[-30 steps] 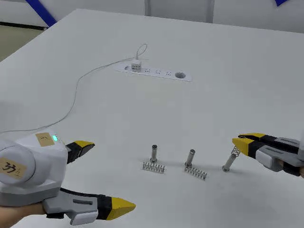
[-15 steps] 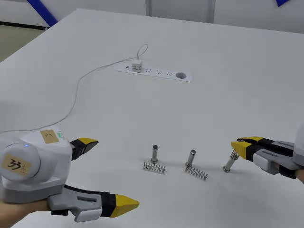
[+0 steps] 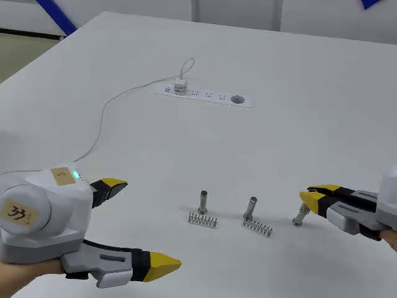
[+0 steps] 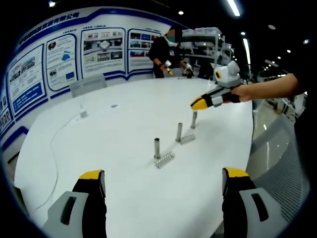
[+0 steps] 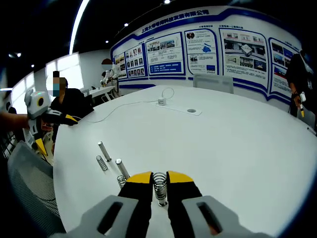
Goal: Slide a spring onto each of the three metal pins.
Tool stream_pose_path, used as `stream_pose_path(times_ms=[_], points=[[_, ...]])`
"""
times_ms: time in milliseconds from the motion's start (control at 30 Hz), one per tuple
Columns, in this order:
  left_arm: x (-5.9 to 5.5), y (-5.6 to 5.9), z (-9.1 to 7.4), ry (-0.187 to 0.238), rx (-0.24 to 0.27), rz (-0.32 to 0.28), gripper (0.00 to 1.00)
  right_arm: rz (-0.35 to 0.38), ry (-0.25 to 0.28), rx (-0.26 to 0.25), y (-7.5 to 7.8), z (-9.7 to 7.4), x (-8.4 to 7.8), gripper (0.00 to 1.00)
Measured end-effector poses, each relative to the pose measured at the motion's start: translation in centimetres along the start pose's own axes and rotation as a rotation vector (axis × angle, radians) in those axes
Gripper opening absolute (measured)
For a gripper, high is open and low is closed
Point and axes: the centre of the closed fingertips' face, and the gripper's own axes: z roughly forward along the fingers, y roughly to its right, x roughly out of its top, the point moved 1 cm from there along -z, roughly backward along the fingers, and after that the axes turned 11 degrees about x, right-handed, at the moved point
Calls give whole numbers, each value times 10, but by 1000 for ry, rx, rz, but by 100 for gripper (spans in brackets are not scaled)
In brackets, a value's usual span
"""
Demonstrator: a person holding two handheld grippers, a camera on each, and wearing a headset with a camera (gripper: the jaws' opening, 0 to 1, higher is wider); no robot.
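Note:
Three short metal pins stand in a row on the white table: left pin [image 3: 203, 202], middle pin [image 3: 250, 208], right pin [image 3: 300, 215]. A loose spring [image 3: 203, 220] lies in front of the left pin, and a second spring [image 3: 257, 227] in front of the middle one. My right gripper [image 3: 310, 198] is shut on a third spring [image 5: 159, 183], holding it over the top of the right pin [image 5: 161, 201]. My left gripper [image 3: 139, 223] hangs open at the lower left, well apart from the pins, with nothing between its fingers [image 4: 91, 177].
A white power strip [image 3: 205, 96] with a plugged-in adapter and a long white cable [image 3: 102, 118] lies farther back on the table. People stand behind the far end of the table [image 4: 166, 47]. Bare tabletop surrounds the pins.
My right gripper has sunk a little and shifted left with the spring, lower along the right pin. The left gripper has barely moved.

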Motion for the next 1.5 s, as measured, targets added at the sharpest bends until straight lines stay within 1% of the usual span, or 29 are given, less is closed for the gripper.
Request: stream_pose_path(times_ms=[100, 300, 533, 700, 900, 1100, 1200, 1367, 1500], points=[[0, 1, 0, 1, -3, 0, 100, 1, 4, -1, 0, 0, -1, 11], [0, 1, 1, -1, -3, 2, 100, 7, -11, -6, 2, 1, -8, 11], [1, 2, 0, 6, -6, -4, 100, 10, -28, -7, 3, 3, -15, 12], [0, 2, -1, -3, -6, -1, 100, 19, -38, -7, 3, 5, -20, 12], [0, 4, -1, 0, -7, -9, 100, 27, -57, 1, 1, 8, -29, 12], [-2, 7, -1, -9, -14, 3, 100, 28, -75, 14, -7, 11, -36, 12], [-1, 8, -2, -4, -14, -2, 100, 29, -70, 19, -9, 11, -35, 12], [0, 9, -3, -6, -14, 5, 100, 27, -78, 20, -9, 10, -36, 12], [1, 9, -4, -3, -10, 3, 100, 38, -88, 27, -12, 9, -37, 16]])
